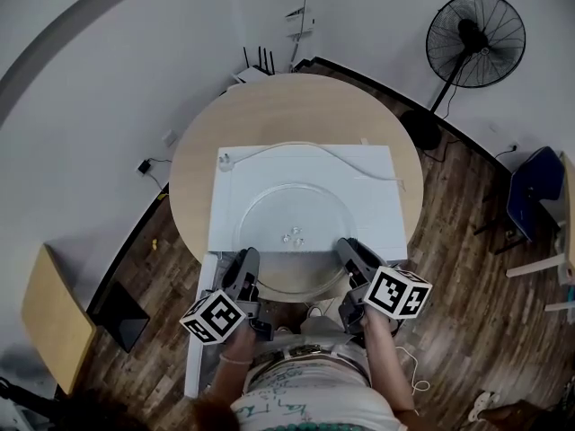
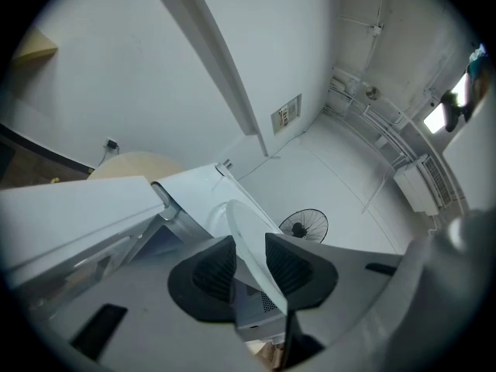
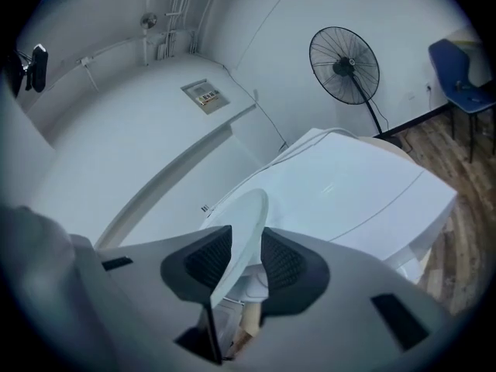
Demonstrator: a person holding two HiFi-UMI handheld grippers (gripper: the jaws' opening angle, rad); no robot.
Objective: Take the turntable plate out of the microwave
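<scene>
**A:** Grip check: left gripper and right gripper each pinch the near rim of the turntable plate, with pads on either side of the glass.

**B:** Why both?

**A:** It's wide, slippery glass, so they balance it from two sides. It looks to be out already, above the microwave top, towards the surface's near edge.

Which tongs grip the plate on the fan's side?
The right tongs, closed on the turntable plate at the rim toward the fan; the left tongs hold the opposite rim.

Grey, black-padded left gripper, right gripper
</scene>
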